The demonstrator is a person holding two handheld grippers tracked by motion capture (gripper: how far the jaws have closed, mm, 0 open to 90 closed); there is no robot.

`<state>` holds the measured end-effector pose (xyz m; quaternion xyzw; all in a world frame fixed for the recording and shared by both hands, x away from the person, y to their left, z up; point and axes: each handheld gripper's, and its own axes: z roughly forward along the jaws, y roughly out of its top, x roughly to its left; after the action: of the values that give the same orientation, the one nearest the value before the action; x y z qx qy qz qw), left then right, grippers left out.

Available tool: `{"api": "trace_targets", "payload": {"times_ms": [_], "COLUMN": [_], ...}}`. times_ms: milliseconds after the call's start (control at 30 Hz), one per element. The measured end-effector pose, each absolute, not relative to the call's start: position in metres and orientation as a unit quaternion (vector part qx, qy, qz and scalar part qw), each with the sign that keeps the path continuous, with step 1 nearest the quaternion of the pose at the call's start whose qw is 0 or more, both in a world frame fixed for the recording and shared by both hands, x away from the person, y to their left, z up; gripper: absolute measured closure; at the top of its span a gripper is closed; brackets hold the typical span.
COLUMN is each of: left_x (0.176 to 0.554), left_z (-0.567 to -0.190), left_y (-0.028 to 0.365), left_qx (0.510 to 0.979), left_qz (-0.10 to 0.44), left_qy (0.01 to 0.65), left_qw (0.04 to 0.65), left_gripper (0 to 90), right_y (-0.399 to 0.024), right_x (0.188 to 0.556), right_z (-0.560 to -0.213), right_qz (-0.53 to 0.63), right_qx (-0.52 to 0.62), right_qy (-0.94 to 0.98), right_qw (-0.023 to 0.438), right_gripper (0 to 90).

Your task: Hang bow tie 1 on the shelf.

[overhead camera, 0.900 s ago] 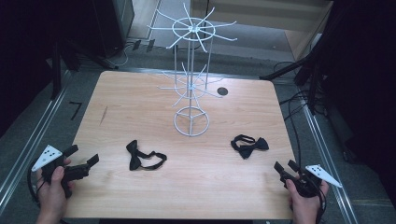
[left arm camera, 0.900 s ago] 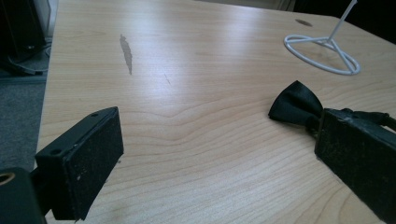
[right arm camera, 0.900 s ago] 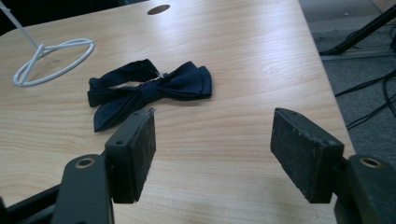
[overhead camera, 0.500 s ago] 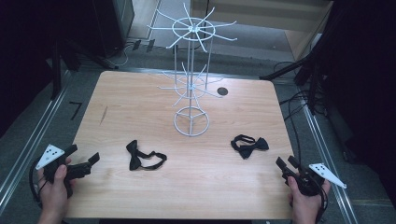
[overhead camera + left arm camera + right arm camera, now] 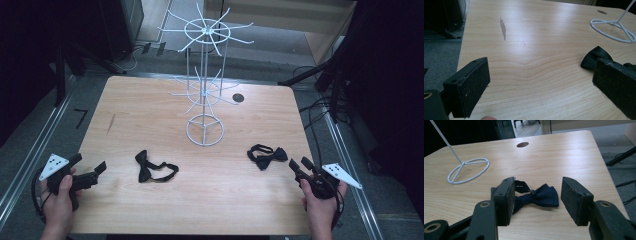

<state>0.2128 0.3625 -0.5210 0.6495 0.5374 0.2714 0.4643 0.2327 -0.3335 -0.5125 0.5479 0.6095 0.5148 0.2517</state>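
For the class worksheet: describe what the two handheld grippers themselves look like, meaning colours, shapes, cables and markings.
Both the left gripper and the right gripper are black, each with two flat rectangular jaws faced with rough dark pads. Each carries a grey three-cornered plate dotted with small dark marks, and a black cable loops from the left one. Round brass-coloured rings sit at the jaw pivots.

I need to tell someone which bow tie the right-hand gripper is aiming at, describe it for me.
On the wooden table, find the white wire stand in the middle. The bow tie lies to its right, just ahead of the right gripper; the other bow tie lies left of the stand.
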Motion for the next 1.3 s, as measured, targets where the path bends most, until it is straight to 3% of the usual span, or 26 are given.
{"api": "trace_targets", "payload": {"times_ms": [667, 1067, 1300], "left_x": [0.215, 0.216, 0.219], "left_z": [-0.521, -0.521, -0.521], "left_y": [0.356, 0.355, 0.354], "left_qx": [0.658, 0.662, 0.672], "left_qz": [0.276, 0.273, 0.261], "left_qy": [0.530, 0.530, 0.530], "left_qw": [0.458, 0.454, 0.447], "left_gripper": [1.6, 1.6, 1.6], "right_y": [-0.292, -0.291, -0.291], "right_x": [0.289, 0.318, 0.327], "right_z": [-0.517, -0.534, -0.545], "right_qz": [0.477, 0.451, 0.434], "right_qx": [0.520, 0.537, 0.548], "right_qy": [0.673, 0.683, 0.696], "right_qw": [0.222, 0.207, 0.164], "right_gripper": [48.7, 48.8, 52.0]}}
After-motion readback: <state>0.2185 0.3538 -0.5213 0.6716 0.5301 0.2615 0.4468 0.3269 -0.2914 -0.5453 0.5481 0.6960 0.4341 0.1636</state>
